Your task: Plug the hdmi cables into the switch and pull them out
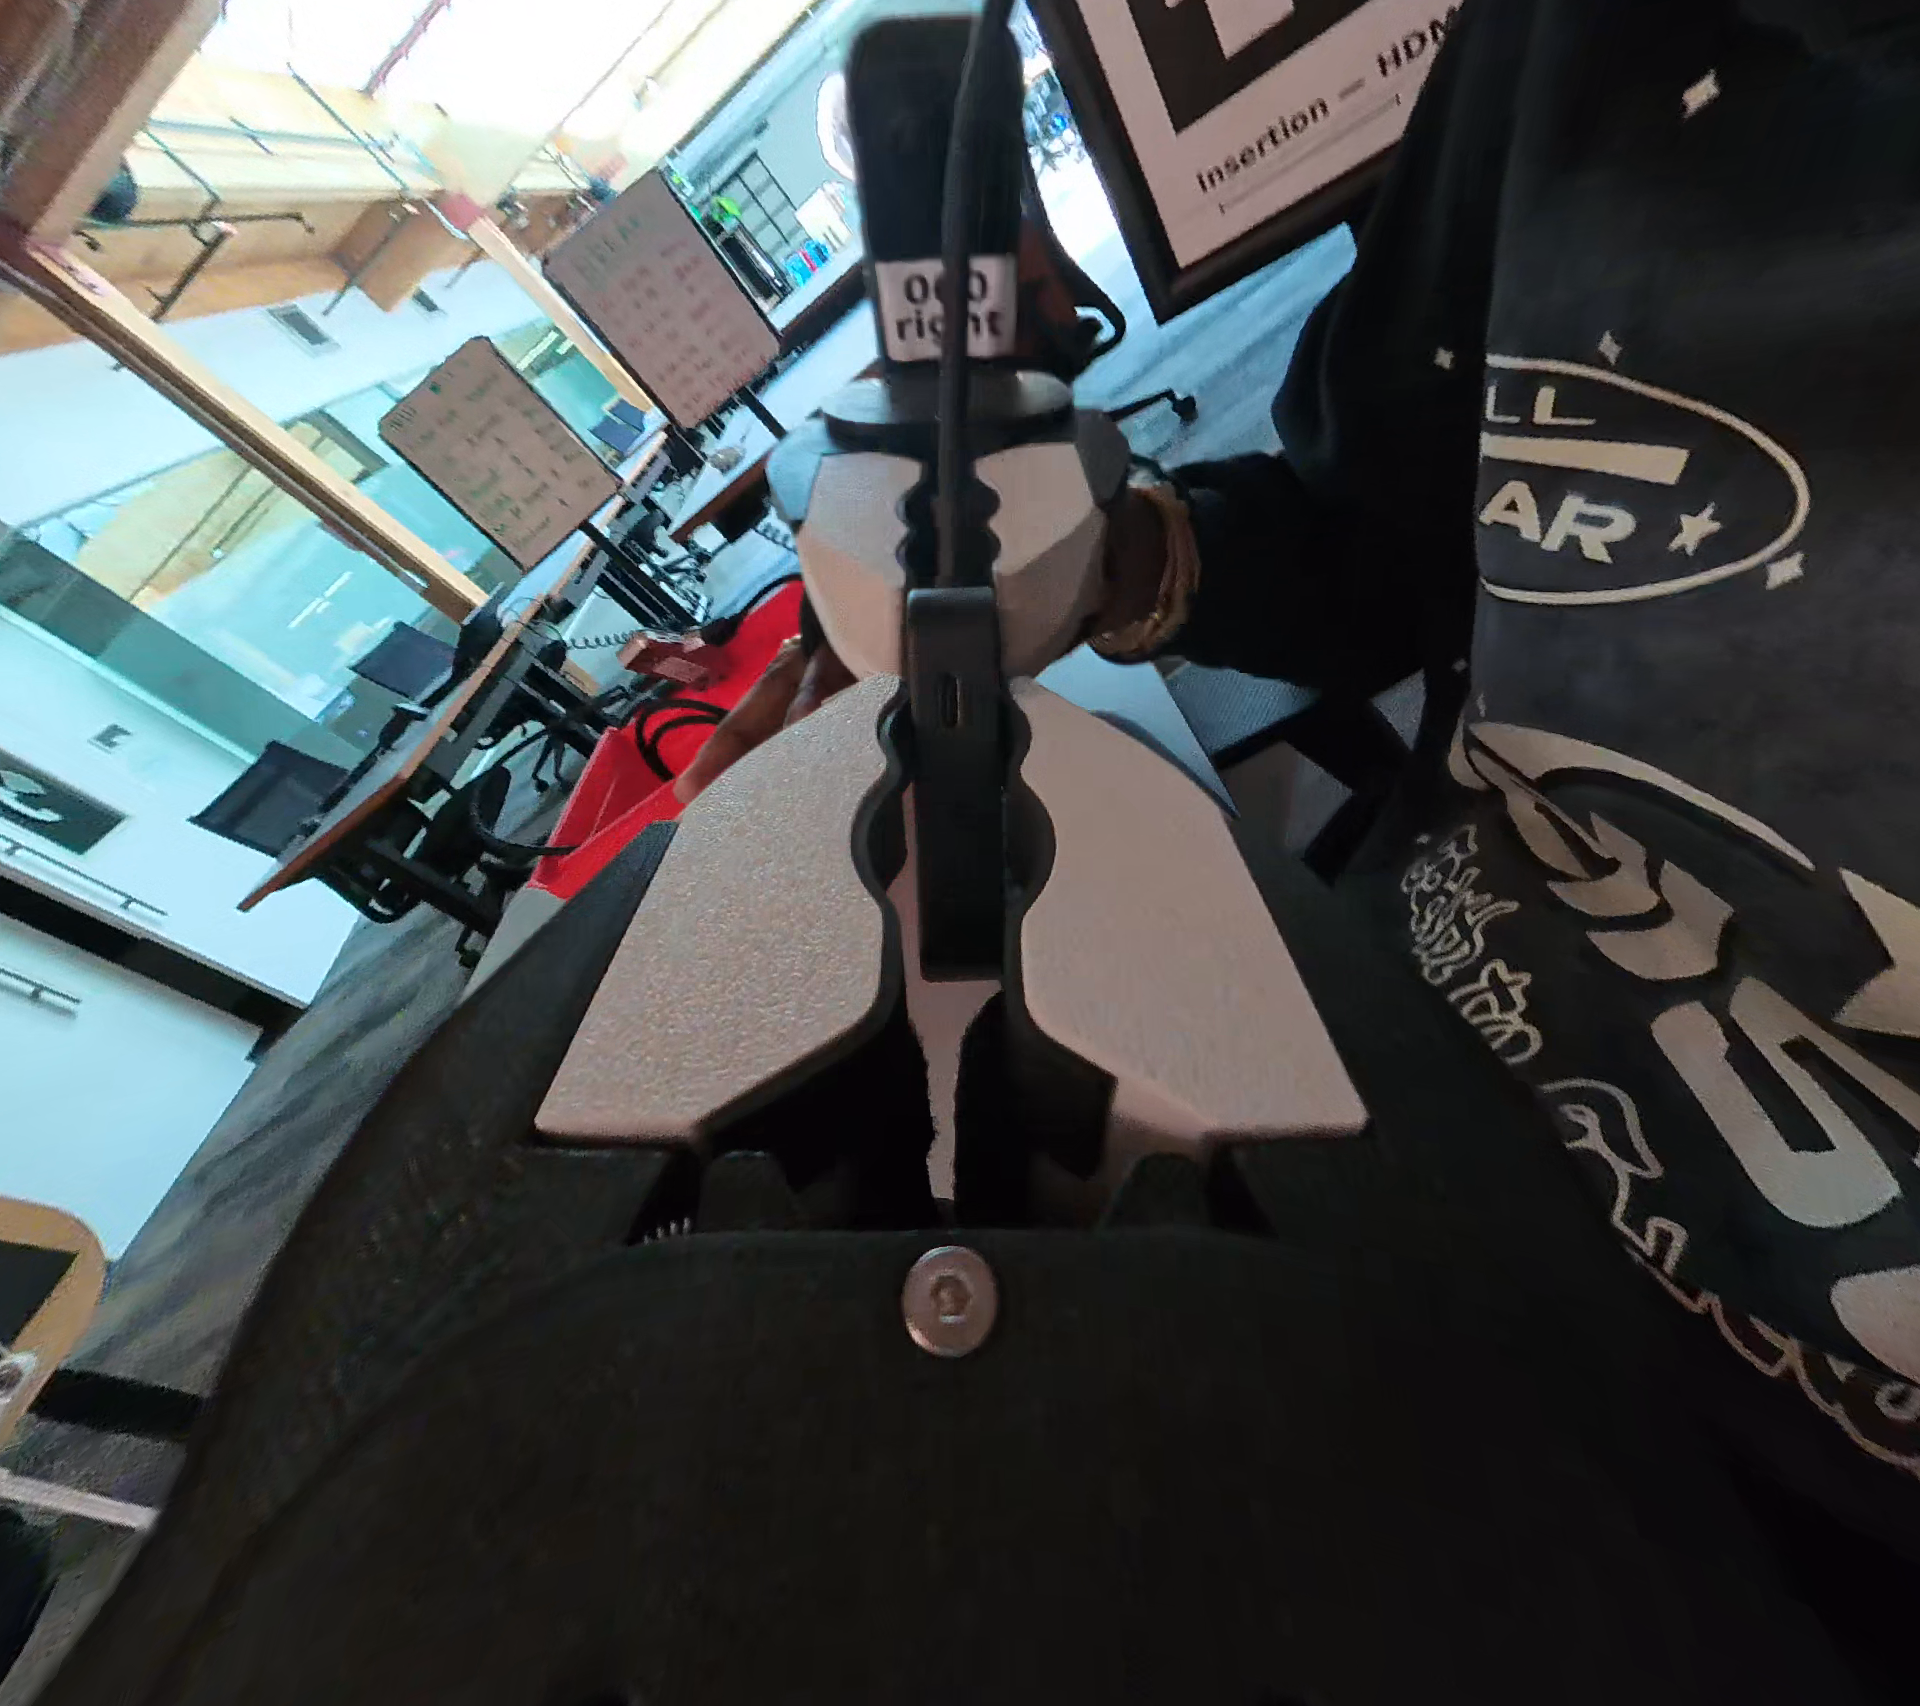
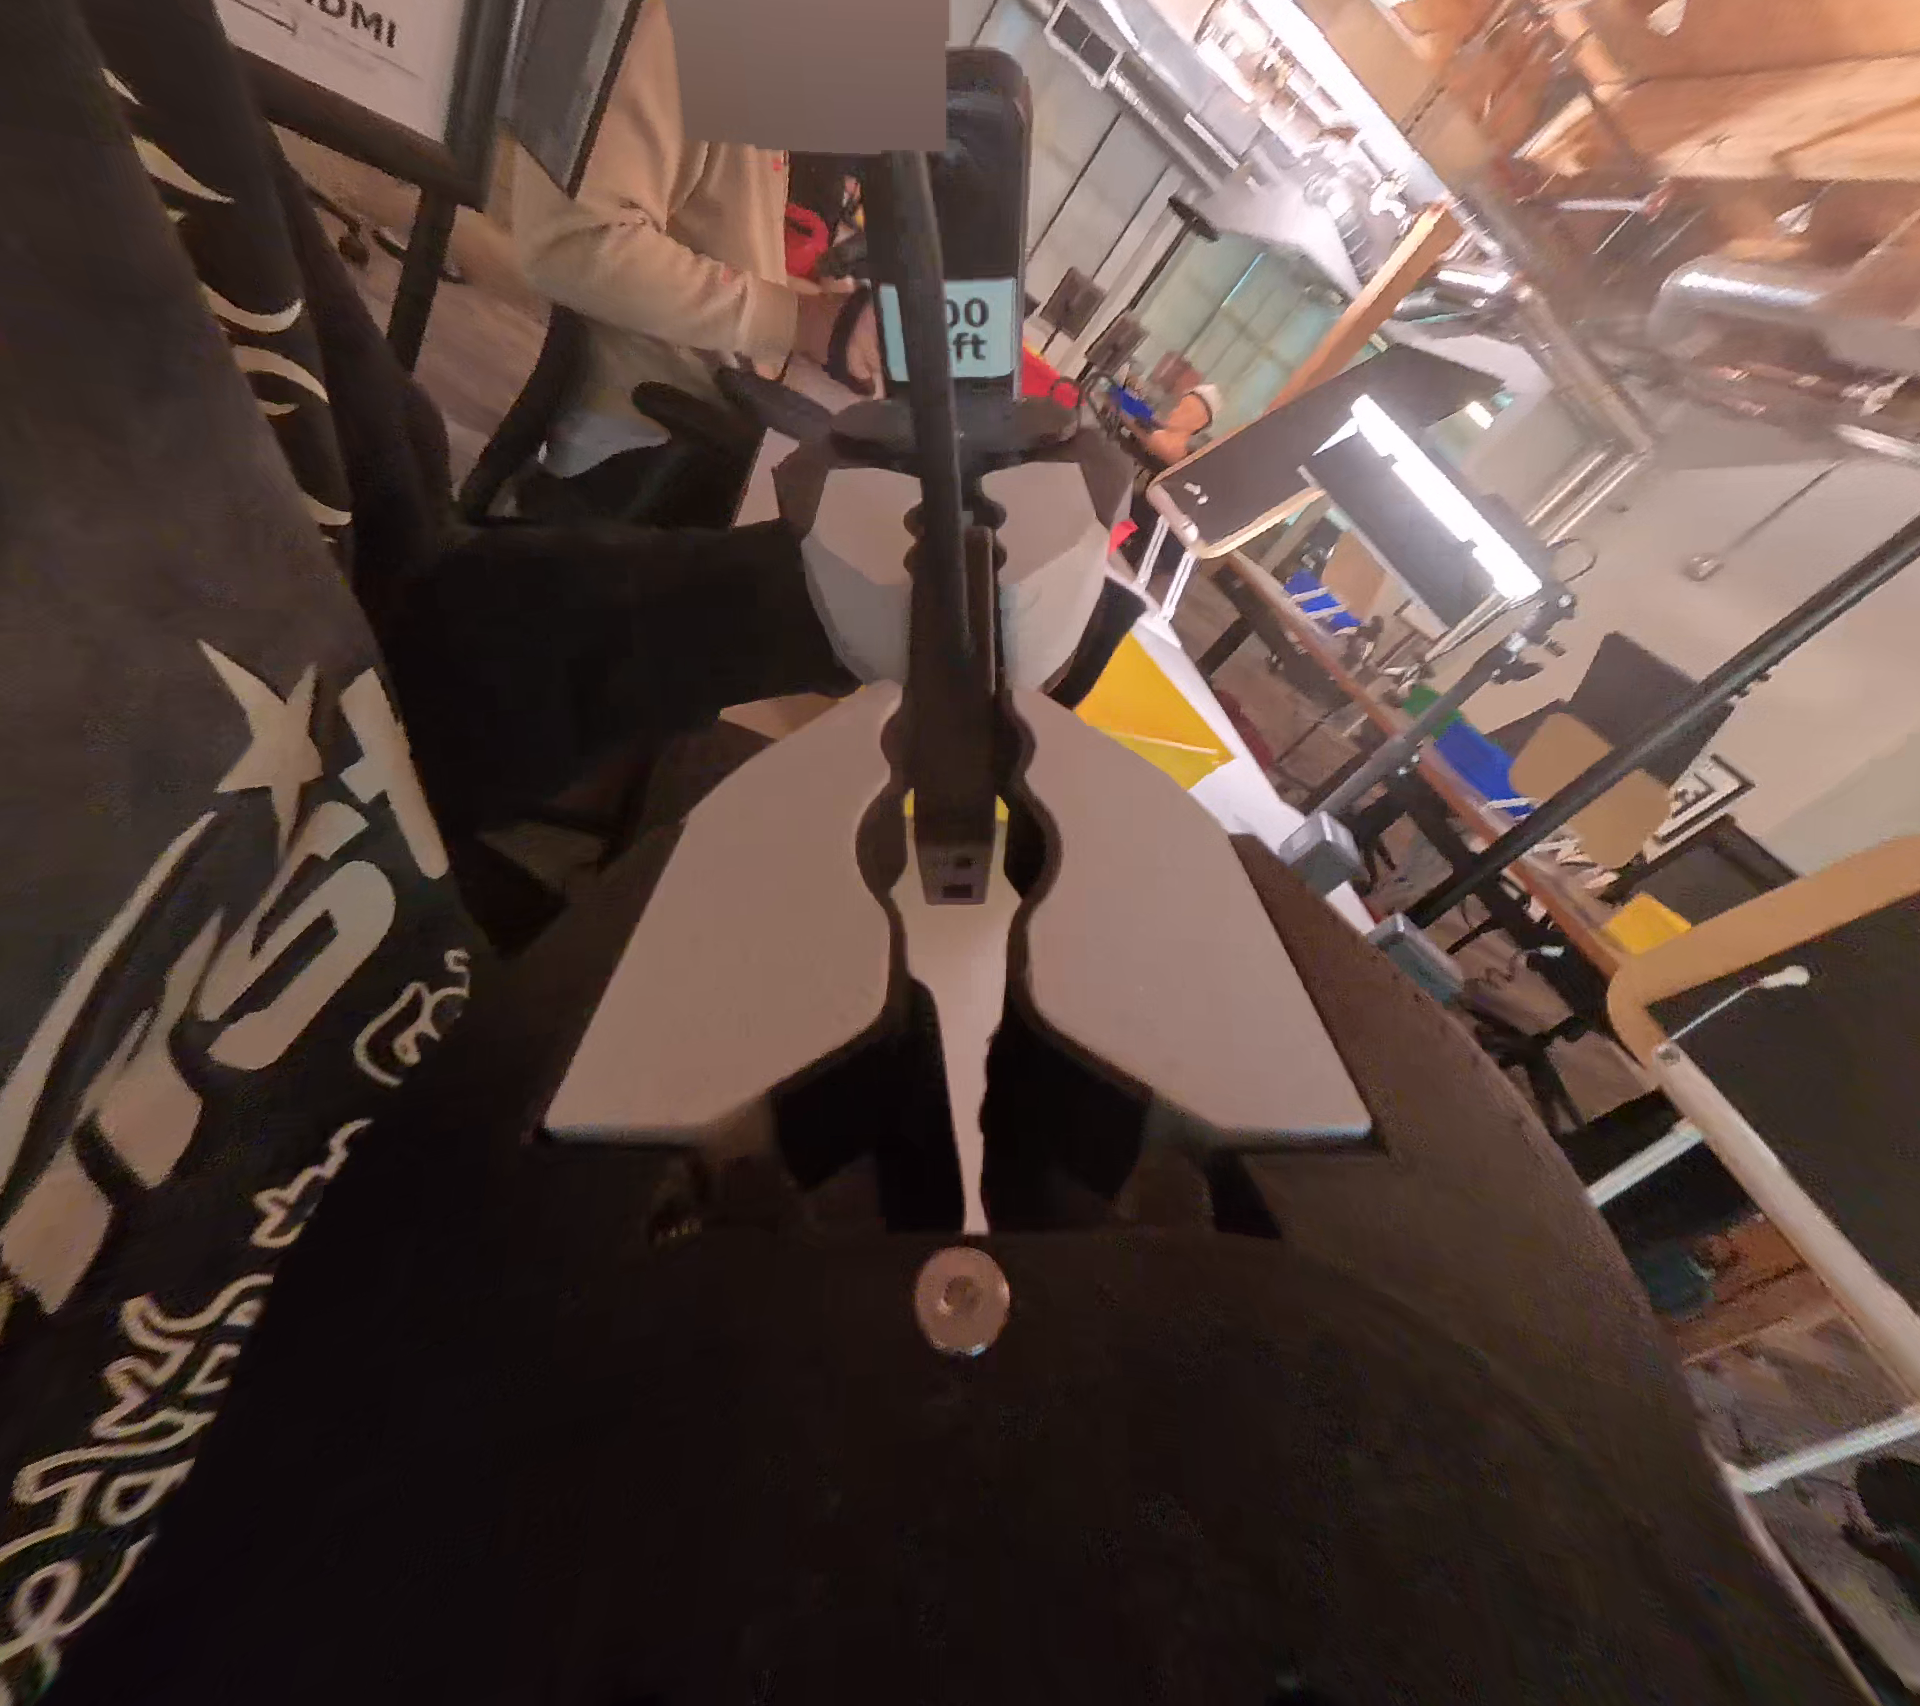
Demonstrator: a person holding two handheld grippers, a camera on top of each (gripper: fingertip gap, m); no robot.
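In the left wrist view my left gripper (image 1: 954,721) is shut on the black HDMI switch (image 1: 956,825), seen edge-on with a small port on its side. My right gripper (image 1: 951,534) faces it tip to tip. In the right wrist view my right gripper (image 2: 951,721) is shut on a black HDMI plug (image 2: 951,794), which points at the thin switch (image 2: 982,586) held in the left gripper (image 2: 951,555). A black cable (image 2: 925,368) rises from where plug and switch meet; it also shows in the left wrist view (image 1: 961,254). I cannot tell whether the plug is seated.
The holder's black printed sweatshirt (image 1: 1662,721) fills one side, close to both grippers. A framed marker board (image 1: 1278,77) stands behind. A person in beige (image 2: 644,222) sits farther off. Desks with monitors (image 1: 665,306), a red bin (image 1: 644,783) and a yellow bin (image 2: 1153,711) lie beyond.
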